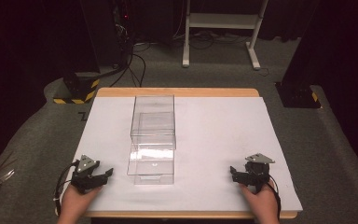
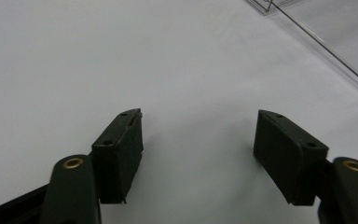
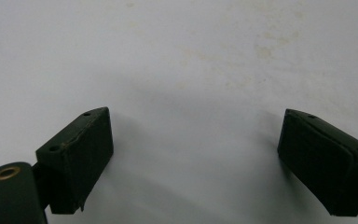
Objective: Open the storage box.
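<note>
I am looking at a clear plastic box [image 1: 152, 140] lying on the white sheet [image 1: 214, 135] that is covering the table [image 1: 177, 92]. It is sitting left of the middle, running lengthwise away from me. It seems to be in two parts, a taller section at the far end and a lower, drawer-like section nearer me, but the see-through walls are making the join hard to read, and I cannot tell whether anything is inside. In the left gripper view one thin edge of it [image 2: 317, 44] is crossing the upper right corner, the rest cut off.

My left claw [image 1: 103, 175] is resting on the sheet near the table's near-left corner, just beside the box's near end but apart from it, jaws gaping wide with nothing between them. My right claw [image 1: 233, 173] is resting well apart at the near right, jaws also spread wide over bare sheet, where faint yellowish stains [image 3: 256, 49] are showing.

Beyond the table, grey carpet [image 1: 214, 72] is running back into a dark room, with white frame legs [image 1: 254, 44], tangled cables [image 1: 133, 65] and a yellow-and-black striped base [image 1: 77, 91].
</note>
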A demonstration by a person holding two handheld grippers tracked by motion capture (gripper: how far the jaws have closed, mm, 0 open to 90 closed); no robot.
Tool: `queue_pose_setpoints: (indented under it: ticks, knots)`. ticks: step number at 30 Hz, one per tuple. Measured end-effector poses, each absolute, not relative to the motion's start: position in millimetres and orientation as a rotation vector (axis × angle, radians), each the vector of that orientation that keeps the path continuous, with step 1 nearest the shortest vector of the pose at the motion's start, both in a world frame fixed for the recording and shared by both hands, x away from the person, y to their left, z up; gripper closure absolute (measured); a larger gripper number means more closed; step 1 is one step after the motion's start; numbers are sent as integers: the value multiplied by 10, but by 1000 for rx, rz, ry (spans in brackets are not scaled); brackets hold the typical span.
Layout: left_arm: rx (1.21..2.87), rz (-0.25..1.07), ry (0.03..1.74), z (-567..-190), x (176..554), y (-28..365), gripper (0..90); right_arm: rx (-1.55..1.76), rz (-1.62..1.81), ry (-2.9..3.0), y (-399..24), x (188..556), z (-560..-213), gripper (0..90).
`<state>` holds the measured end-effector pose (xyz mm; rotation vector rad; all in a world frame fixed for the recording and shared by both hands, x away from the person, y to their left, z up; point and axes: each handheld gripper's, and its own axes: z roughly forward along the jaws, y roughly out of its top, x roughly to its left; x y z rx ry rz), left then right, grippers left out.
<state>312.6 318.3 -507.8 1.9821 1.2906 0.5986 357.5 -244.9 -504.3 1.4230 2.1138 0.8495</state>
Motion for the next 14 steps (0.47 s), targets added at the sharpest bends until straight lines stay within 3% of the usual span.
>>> queue_pose_setpoints:
  ticks: [14]
  knots:
    - [1985,590,1285,-5081,3130,3177,297,1423,850,2114,-2449,3575,-5043,105]
